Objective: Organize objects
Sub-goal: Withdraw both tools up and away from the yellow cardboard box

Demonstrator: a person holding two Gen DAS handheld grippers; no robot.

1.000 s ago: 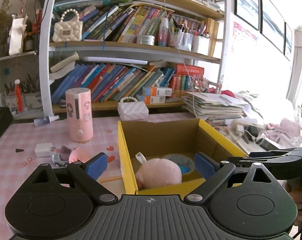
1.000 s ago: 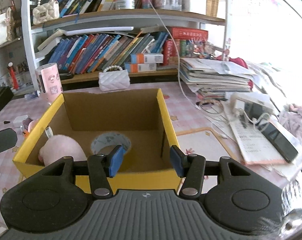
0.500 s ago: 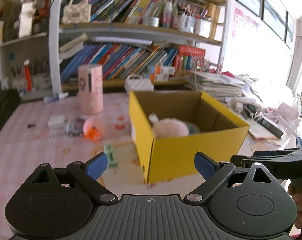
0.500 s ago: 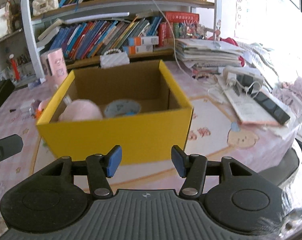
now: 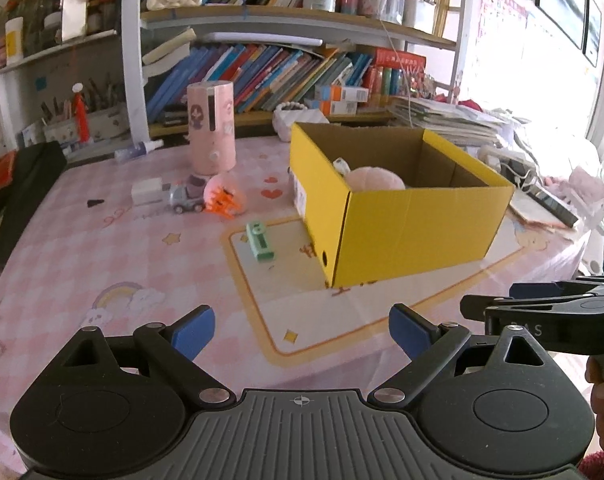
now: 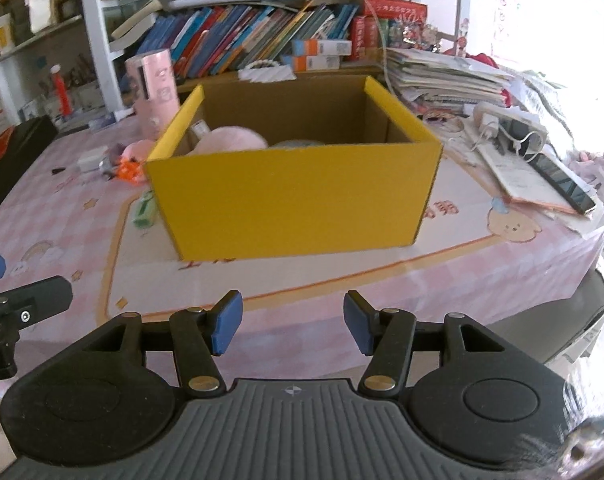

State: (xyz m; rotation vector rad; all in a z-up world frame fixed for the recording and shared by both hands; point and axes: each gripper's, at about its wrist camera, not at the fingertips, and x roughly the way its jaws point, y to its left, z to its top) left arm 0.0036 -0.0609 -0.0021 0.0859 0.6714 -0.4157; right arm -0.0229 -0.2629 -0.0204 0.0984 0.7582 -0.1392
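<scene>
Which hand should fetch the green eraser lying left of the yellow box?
Left, probably. The green eraser lies open ahead of the left gripper, which is open and empty. For the right gripper, the yellow box half hides it.

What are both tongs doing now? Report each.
Left tongs: wide open, empty.
Right tongs: open, have just been opening further, nothing between them.

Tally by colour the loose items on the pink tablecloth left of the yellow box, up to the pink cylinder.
Pink: 2, the cylinder and the ball
Green: 1, the small case
White: 1, the block
Grey: 1, the toy car
Orange: 1, the spiky toy
Total: 6
</scene>
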